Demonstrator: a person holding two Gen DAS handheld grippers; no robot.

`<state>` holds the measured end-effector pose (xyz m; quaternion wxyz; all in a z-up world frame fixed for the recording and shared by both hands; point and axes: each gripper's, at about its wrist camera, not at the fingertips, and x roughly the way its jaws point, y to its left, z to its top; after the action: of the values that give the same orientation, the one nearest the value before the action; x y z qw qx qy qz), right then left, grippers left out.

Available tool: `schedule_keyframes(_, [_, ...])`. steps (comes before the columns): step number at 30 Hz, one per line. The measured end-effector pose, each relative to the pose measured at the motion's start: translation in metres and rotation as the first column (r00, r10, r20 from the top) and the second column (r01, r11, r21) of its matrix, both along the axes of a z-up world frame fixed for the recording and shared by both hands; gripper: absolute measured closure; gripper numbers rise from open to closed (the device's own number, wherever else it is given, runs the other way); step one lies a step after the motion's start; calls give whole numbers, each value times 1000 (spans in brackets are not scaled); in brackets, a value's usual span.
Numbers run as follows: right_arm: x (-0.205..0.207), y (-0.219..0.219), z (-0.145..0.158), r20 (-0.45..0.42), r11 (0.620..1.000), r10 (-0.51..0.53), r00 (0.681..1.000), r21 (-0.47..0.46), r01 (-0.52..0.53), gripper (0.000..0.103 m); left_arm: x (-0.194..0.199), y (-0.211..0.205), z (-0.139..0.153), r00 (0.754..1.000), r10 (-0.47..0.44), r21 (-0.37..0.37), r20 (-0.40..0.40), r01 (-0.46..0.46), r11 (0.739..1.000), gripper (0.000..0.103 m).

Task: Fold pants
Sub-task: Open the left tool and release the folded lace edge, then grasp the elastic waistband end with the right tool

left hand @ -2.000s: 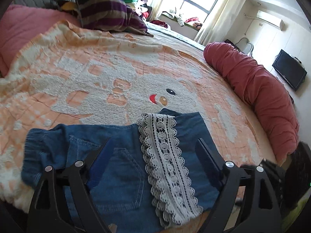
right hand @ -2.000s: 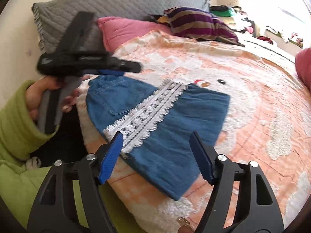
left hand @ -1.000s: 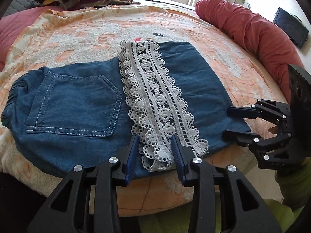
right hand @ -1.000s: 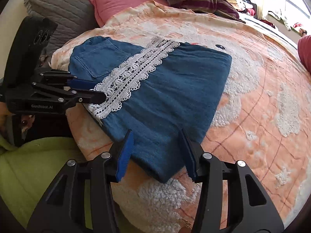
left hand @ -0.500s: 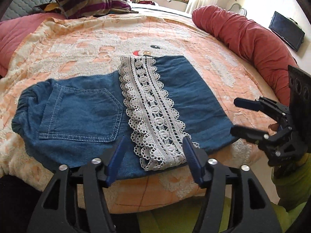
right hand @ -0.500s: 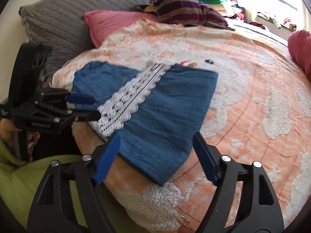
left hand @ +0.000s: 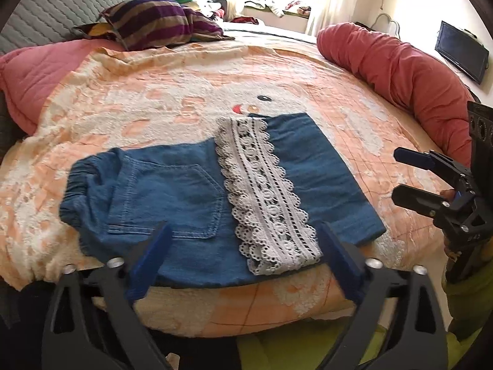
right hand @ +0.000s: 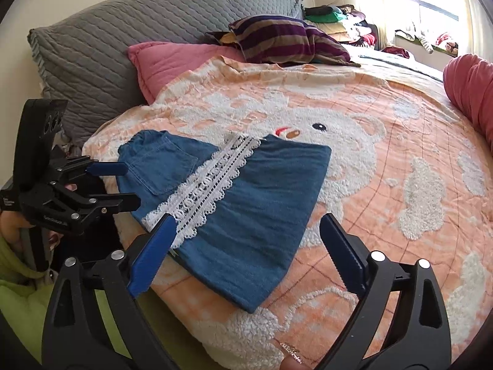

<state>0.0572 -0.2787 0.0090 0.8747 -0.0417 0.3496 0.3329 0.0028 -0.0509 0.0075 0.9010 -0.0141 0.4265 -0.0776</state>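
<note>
The denim pants (left hand: 197,197) lie folded flat near the front edge of the bed, on the peach blanket (left hand: 308,71) with its white bear pattern. A back pocket faces up on the left part, a band of white lace (left hand: 268,191) runs across the fold down the middle, and plain denim lies to the right of the lace. The elastic waist bunches at the far left end.

The left gripper (left hand: 243,259) hangs just above the near hem, its jaws having just been opening and now spread wide, blue pads either side of the lace end with nothing pinched between them. The right gripper (right hand: 246,246) floats above the pants' right corner, its jaws also freshly opened and standing wide, empty, the cloth lying free beneath. Each gripper shows in the other's view, off the edge of the bed and clear of the fabric.

Behind the pants: a striped pillow (left hand: 160,21), a pink quilt (right hand: 172,58), a grey quilted cushion (right hand: 123,30), and a rolled red duvet (left hand: 400,71) along the right side. Green sleeves (right hand: 15,277) show at the bottom edge
</note>
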Motion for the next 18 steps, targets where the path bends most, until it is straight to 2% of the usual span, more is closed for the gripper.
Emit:
schedule_keyframes(9, [6,17,19,31,1000,24,999,7,-25,10,-4,18,7,998,52,0,28,-52,999,6])
schedule_keyframes(18, [19,65,38,68,992,125,990,-38,-123,9,-6,47,5,991,128,-25,32,-127,992,6])
